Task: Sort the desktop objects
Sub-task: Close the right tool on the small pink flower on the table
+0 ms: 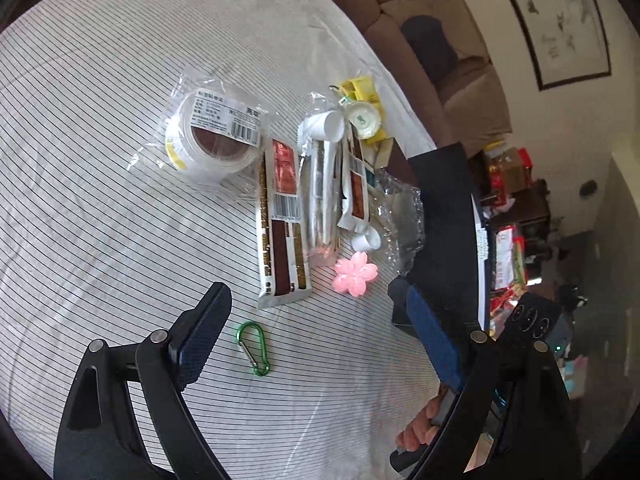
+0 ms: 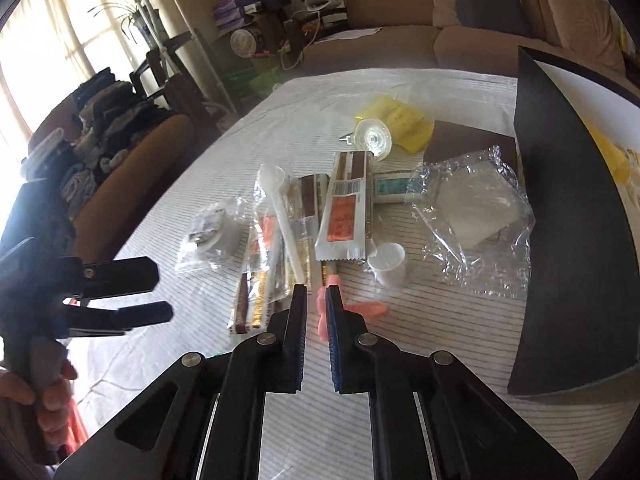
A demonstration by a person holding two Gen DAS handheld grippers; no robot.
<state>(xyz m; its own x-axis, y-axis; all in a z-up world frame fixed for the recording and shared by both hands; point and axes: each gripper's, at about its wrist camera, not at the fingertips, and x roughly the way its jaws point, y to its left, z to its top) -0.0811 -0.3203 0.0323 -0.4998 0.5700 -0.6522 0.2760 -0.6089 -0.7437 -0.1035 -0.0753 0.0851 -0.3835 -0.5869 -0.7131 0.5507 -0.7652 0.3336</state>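
left tool (image 1: pixel 316 344) spread wide, nothing in it, hovering over green carabiner (image 1: pixel 253 349) on striped worktop (image 1: pixel 100 200). right tool (image 2: pixel 316 300) pinched together, pink flower clip (image 2: pixel 322 312) caught only at its edge, could slip or drag snack packets (image 2: pixel 344 216).

A wide stretch of bare striped cloth on the desk (image 1: pixel 100 200) is left open on its left side and near edge, broken only by a green carabiner (image 1: pixel 253 348). The middle is crowded — a bagged tape roll (image 1: pixel 212 136), snack packets (image 1: pixel 282 224), a white scoop (image 1: pixel 326 176) and crumpled clear wrap (image 2: pixel 472 216) lie close together. The right flank is walled off by a tall black panel (image 2: pixel 572 240).
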